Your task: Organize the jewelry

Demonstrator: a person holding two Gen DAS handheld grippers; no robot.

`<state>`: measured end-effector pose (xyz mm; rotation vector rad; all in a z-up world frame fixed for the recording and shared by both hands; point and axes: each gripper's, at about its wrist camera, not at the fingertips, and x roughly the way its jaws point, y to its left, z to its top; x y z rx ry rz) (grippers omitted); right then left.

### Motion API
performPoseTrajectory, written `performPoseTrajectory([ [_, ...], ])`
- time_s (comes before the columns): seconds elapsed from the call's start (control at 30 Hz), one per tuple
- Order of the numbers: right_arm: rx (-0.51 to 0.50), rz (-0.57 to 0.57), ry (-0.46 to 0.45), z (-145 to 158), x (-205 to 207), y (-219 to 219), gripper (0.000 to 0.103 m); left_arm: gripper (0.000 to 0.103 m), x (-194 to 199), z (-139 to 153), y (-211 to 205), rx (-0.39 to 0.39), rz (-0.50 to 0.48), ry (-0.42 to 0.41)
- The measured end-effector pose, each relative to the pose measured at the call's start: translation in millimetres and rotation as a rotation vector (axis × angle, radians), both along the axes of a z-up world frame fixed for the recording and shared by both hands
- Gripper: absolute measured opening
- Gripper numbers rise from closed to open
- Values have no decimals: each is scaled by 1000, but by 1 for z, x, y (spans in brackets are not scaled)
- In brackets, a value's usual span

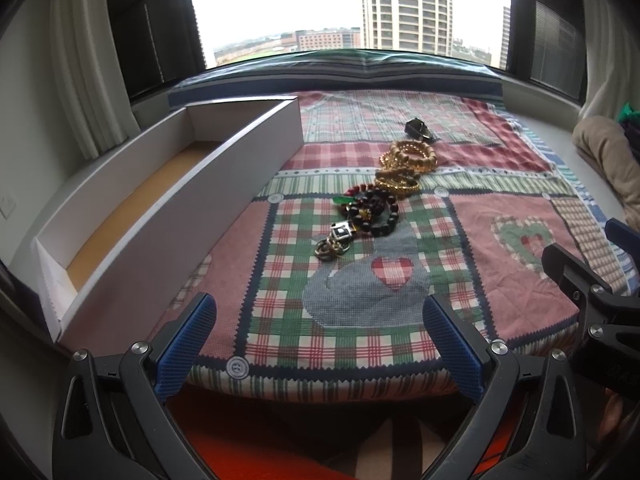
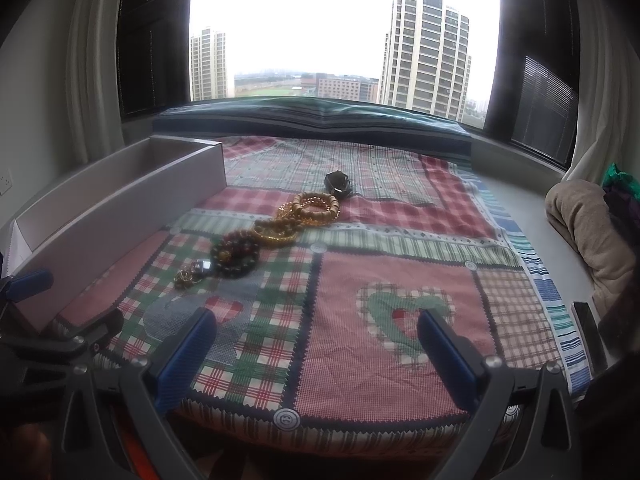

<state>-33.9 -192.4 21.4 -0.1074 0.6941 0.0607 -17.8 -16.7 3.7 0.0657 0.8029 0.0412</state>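
White box (image 1: 168, 216) seemingly empty beside bracelets (image 1: 384, 184)

Glossy beaded bracelets (image 1: 374, 208) (some gilt) on matt woven quilt (image 1: 480, 240).

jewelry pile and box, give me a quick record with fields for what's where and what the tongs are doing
surface: patchwork quilt by a window
jewelry: one line of pieces on the quilt, none in the box
nearest piece: metal chain-link bracelet
middle: dark bead bracelets
further: tan and gold bead bracelets
furthest: small black object, type unclear
box: long white open box, left of the jewelry, visible floor bare
left tongs: open, holding nothing, short of the jewelry
right tongs: open, holding nothing
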Motion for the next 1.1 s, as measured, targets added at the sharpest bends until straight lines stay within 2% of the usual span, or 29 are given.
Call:
performPoseTrajectory([
  [0.63,-1,-6,6,-3,-1,-3,102,103,-3,2,2,-44,-18,-13],
  [0.83,-2,-3,11,-4,-1,-1,102,103,-3,2,2,-21,-7,-10],
  [1.1,-2,-13,8,-4,-1,-3,102,103,-2,2,8,-45,10,-16],
])
